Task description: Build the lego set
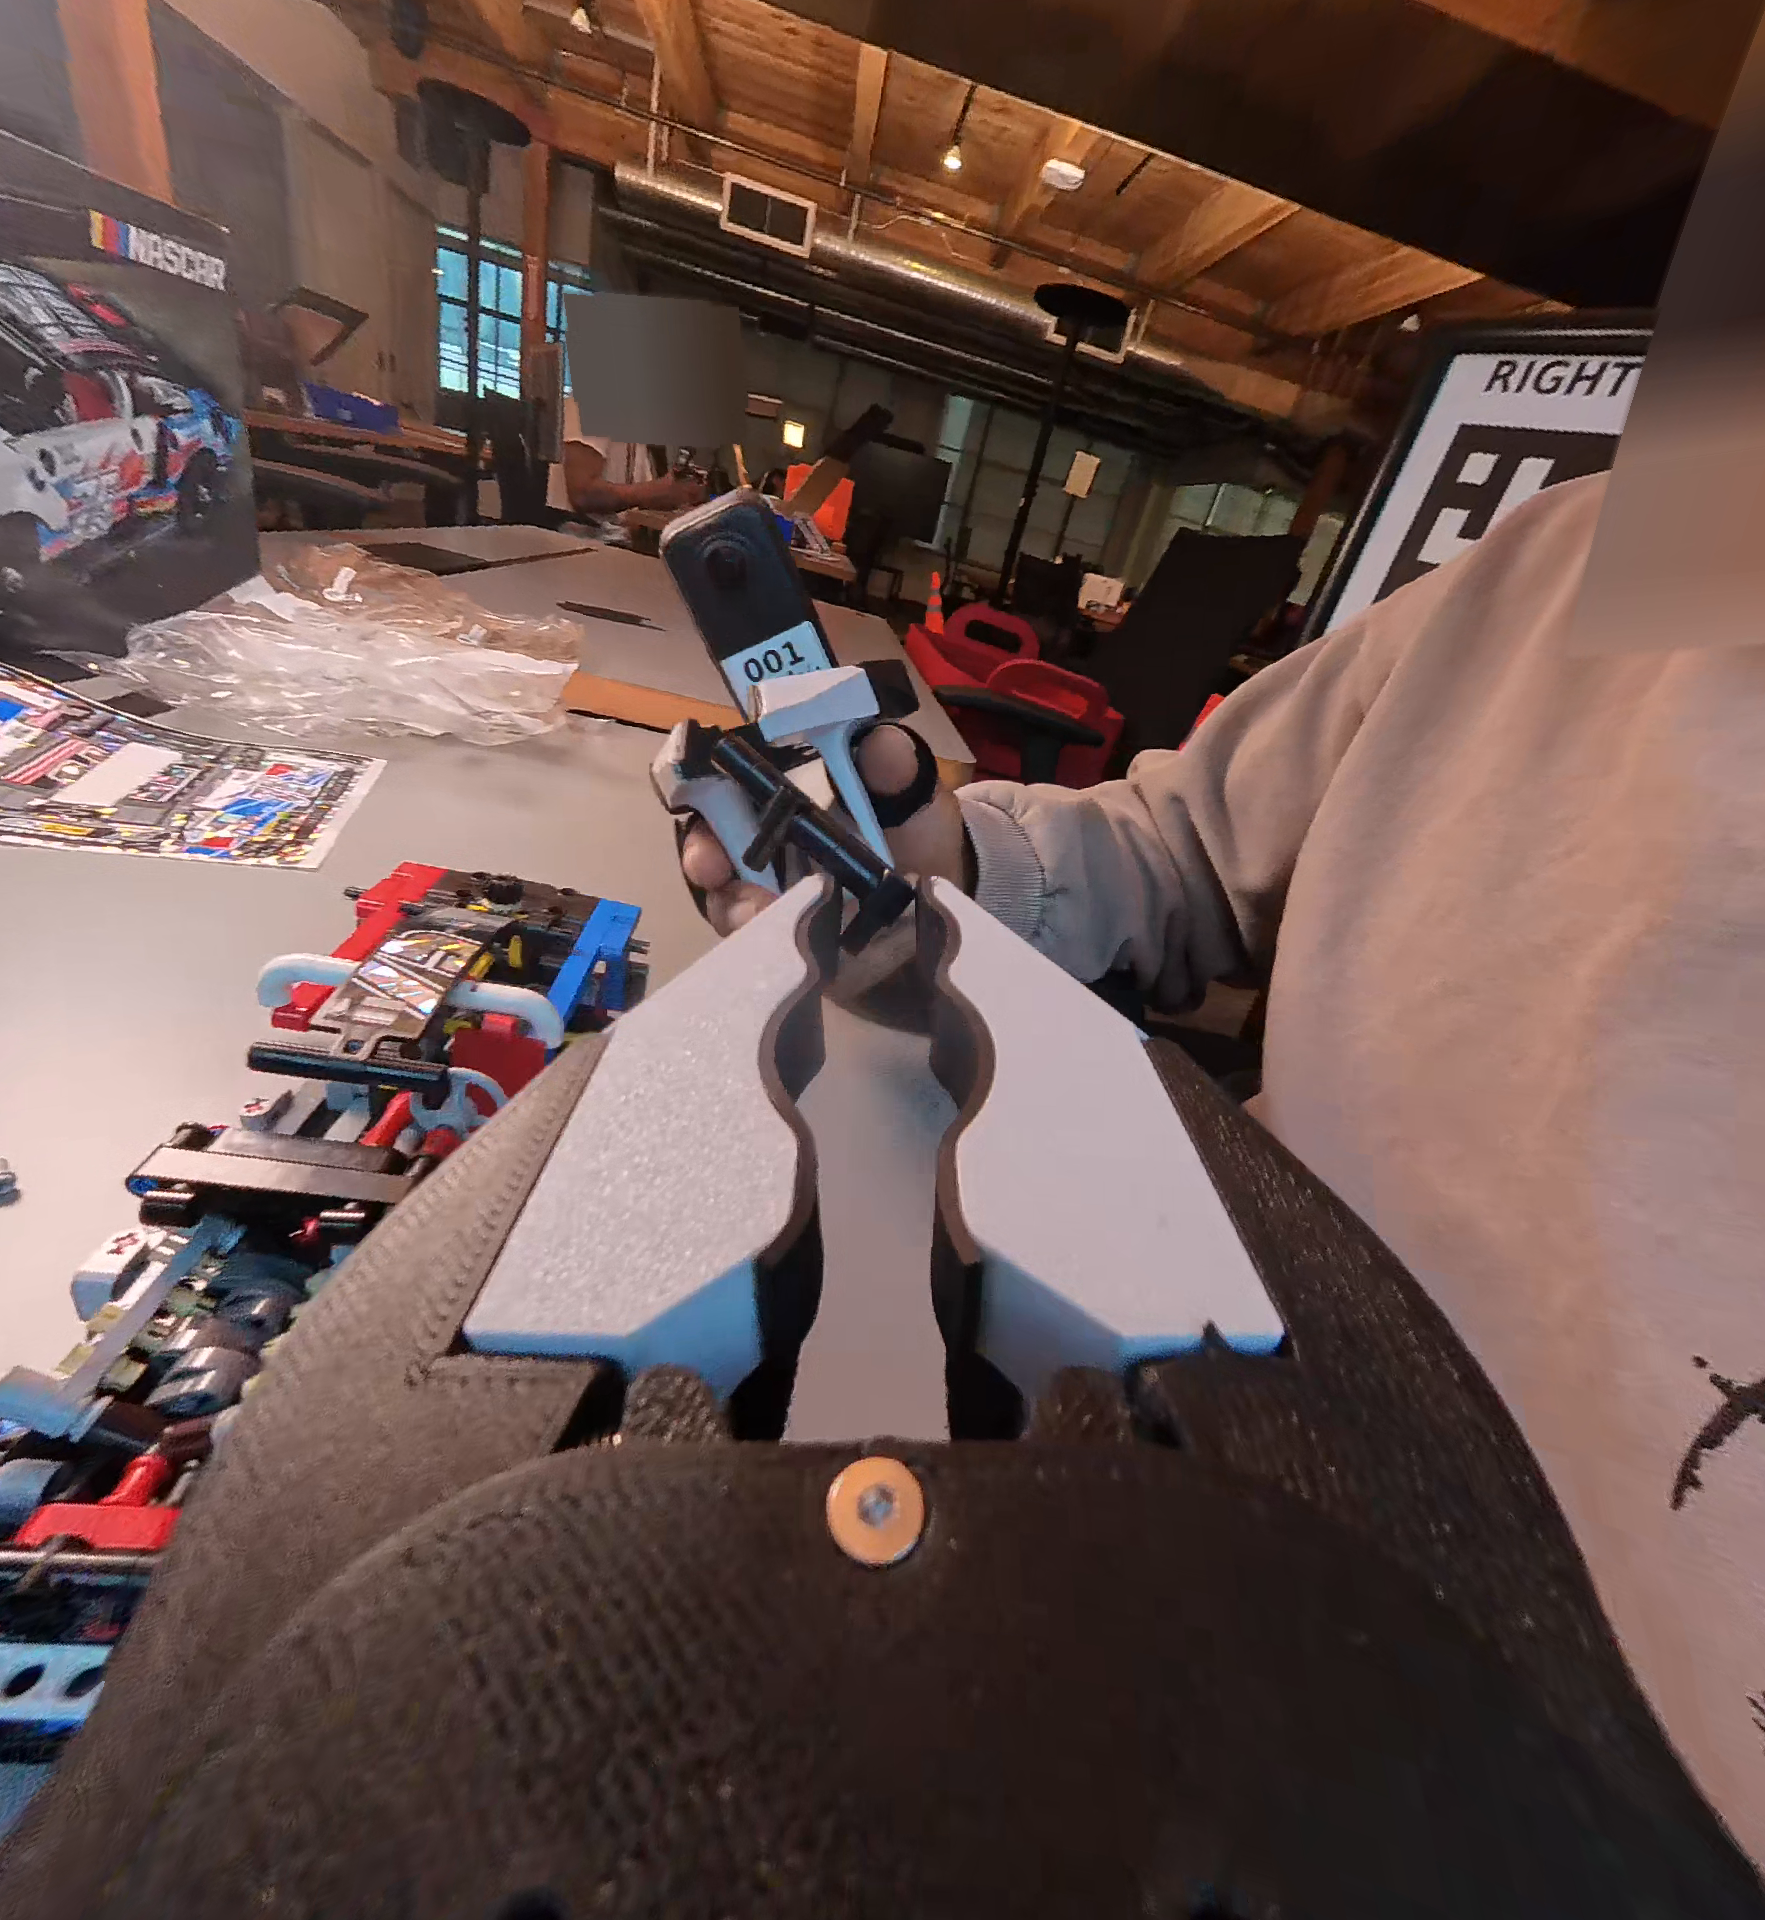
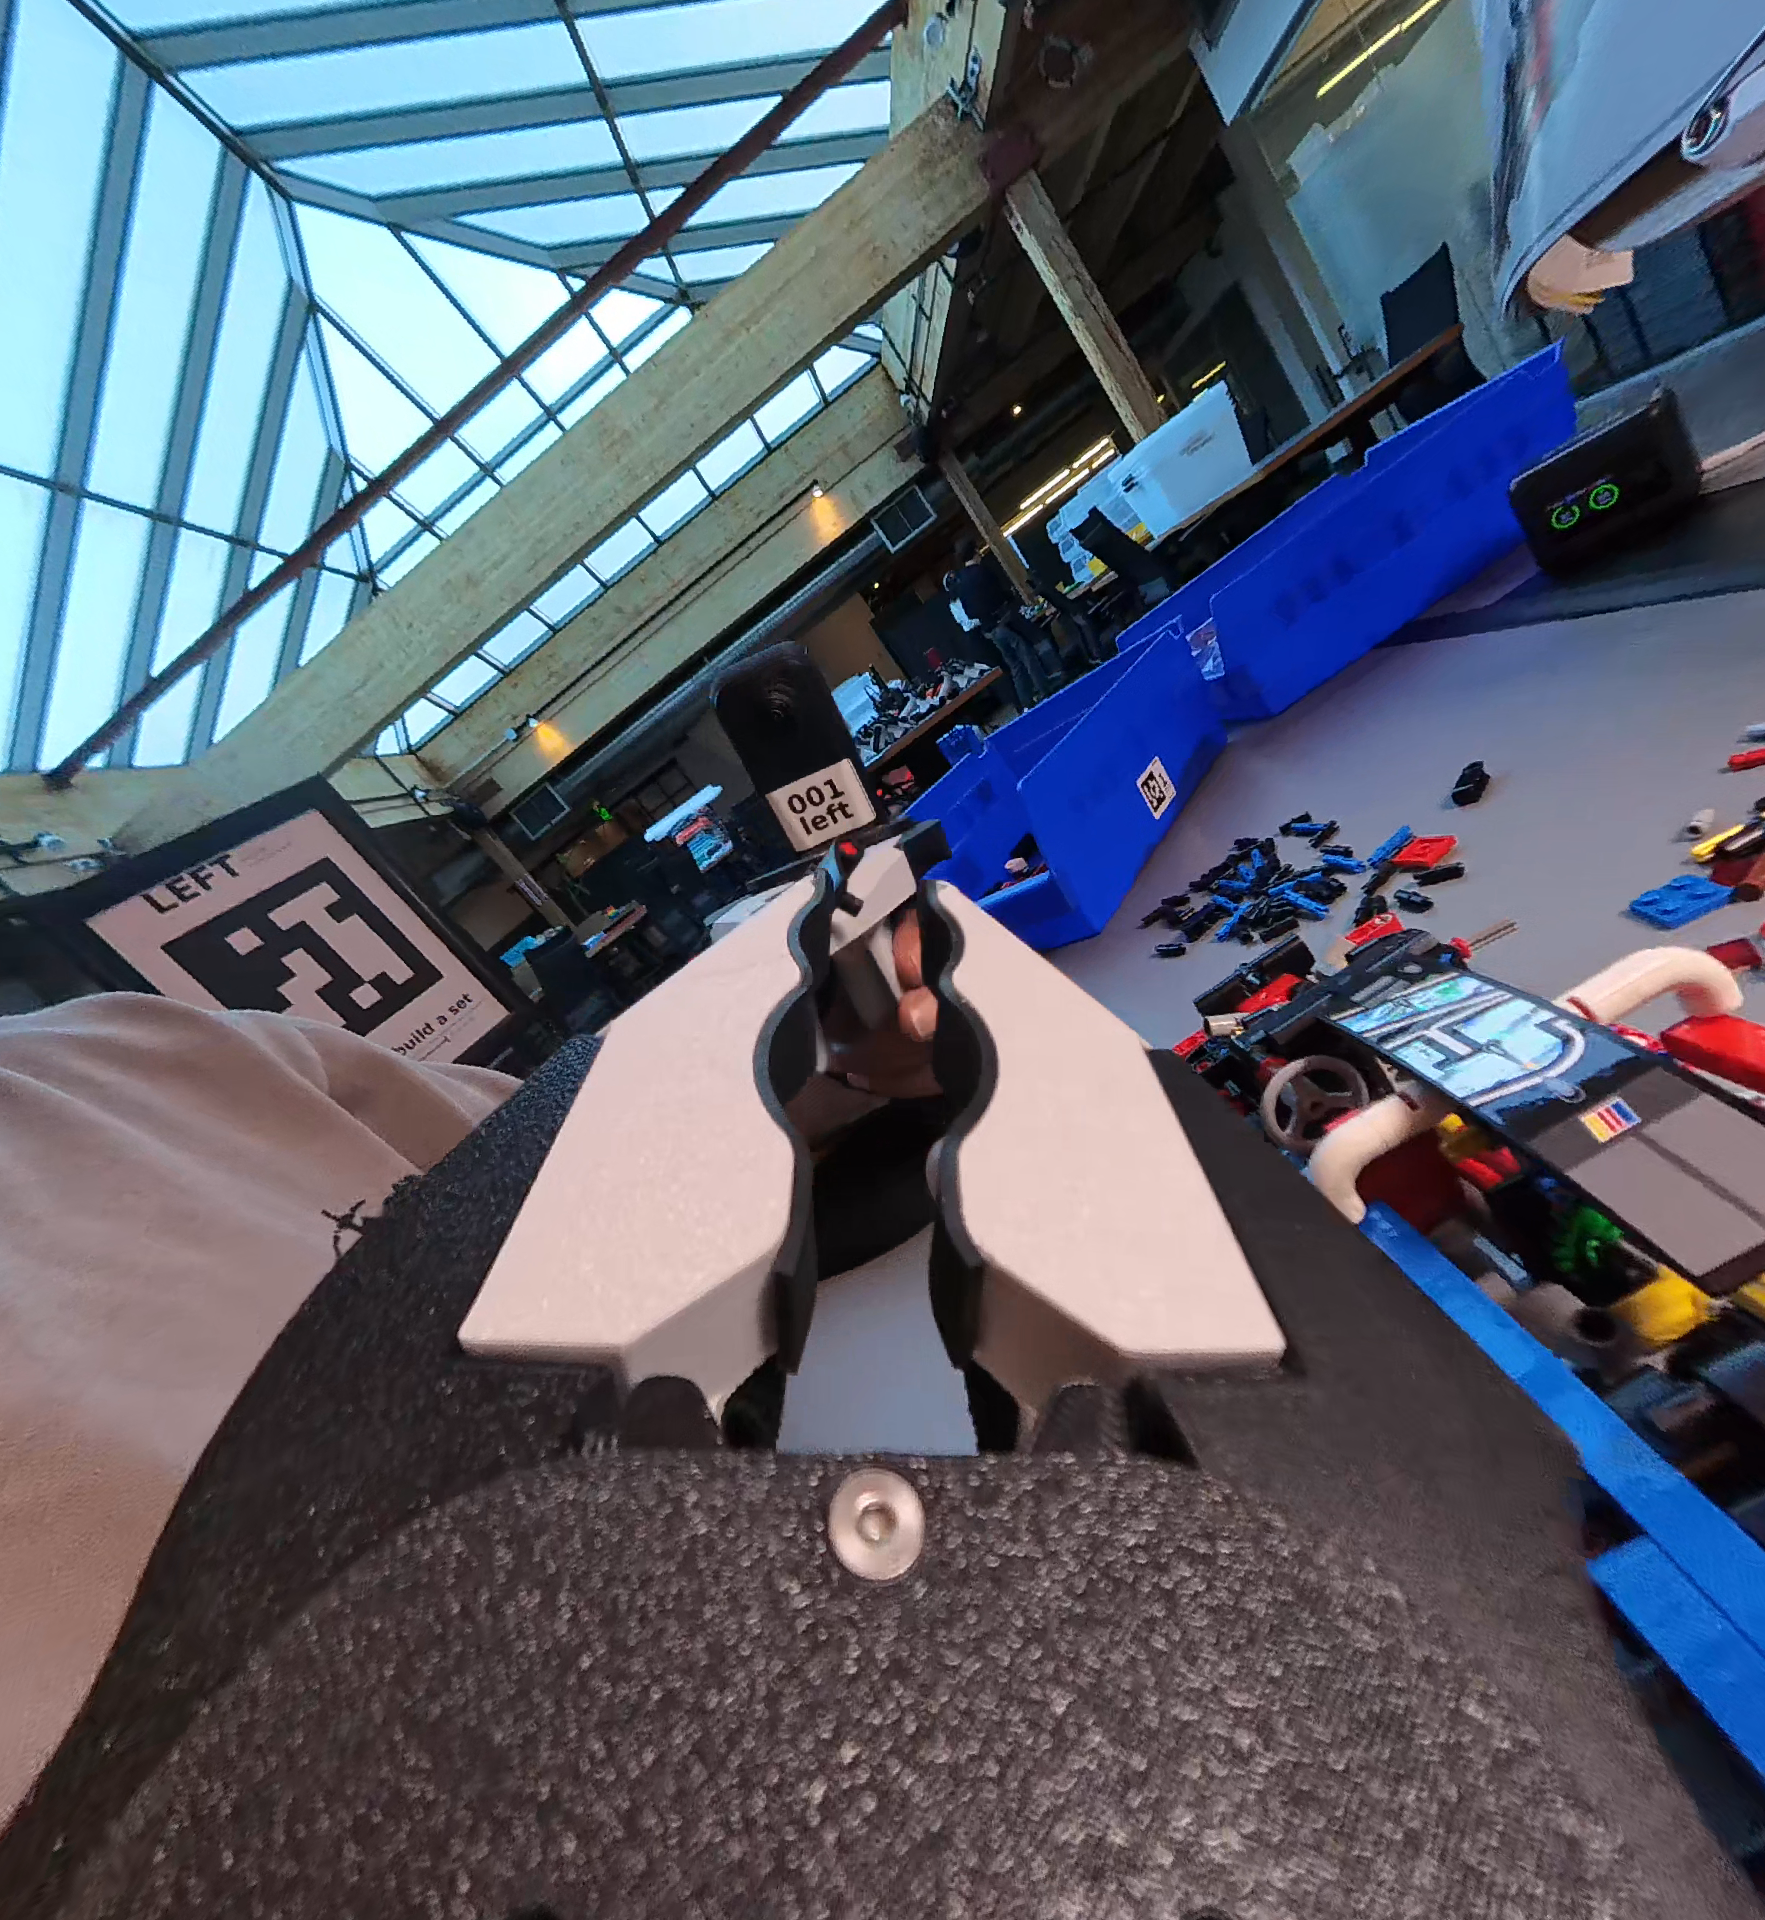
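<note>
A thin black lego rod with a cross piece (image 1: 790,816) is held in the air above the grey table (image 1: 78,987). My left gripper (image 1: 873,902) is shut on its near end. My right gripper (image 1: 769,764) faces the left one and is closed on the rod's far end. In the right wrist view my right gripper (image 2: 873,885) is nearly closed, with black bits of the piece (image 2: 842,873) at its tips and the left gripper's grey finger just behind. The partly built lego car (image 1: 442,987) lies on the table to the left; it also shows in the right wrist view (image 2: 1480,1091).
Loose black, blue and red lego parts (image 2: 1273,894) are scattered on the table. Blue bins (image 2: 1117,790) stand behind them. A sticker sheet (image 1: 130,769), clear plastic bags (image 1: 338,655) and the set's box (image 1: 57,436) lie at the far left. A person's beige sleeve (image 1: 1480,831) fills the right. About 6 cm separates my left fingertips from my right.
</note>
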{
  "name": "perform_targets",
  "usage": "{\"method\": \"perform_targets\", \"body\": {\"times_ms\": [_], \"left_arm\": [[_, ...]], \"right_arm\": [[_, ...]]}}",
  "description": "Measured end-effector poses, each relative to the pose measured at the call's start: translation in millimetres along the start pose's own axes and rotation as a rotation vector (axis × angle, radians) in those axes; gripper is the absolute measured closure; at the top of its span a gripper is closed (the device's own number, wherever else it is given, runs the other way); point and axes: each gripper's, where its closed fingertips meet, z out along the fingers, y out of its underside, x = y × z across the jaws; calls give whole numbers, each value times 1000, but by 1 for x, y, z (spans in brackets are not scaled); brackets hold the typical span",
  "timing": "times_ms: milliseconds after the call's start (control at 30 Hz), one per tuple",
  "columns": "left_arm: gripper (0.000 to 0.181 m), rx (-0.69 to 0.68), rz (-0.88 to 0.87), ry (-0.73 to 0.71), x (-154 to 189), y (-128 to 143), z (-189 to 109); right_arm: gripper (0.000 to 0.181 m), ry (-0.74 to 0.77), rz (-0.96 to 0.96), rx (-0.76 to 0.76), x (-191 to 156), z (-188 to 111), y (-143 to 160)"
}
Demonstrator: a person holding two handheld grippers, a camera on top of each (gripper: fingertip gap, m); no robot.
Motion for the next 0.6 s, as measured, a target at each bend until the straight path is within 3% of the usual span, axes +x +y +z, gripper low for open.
{"method": "perform_targets", "body": {"times_ms": [33,267,600], "left_arm": [[170,4,-19,18,1,0,0],[170,23,-99,104,9,2,5],[169,-34,136,-80,-4,14,20]], "right_arm": [[167,0,-7,-12,0,0,1],[167,-75,18,-76,-17,10,17],[178,-80,84,-144,-15,12,26]]}}
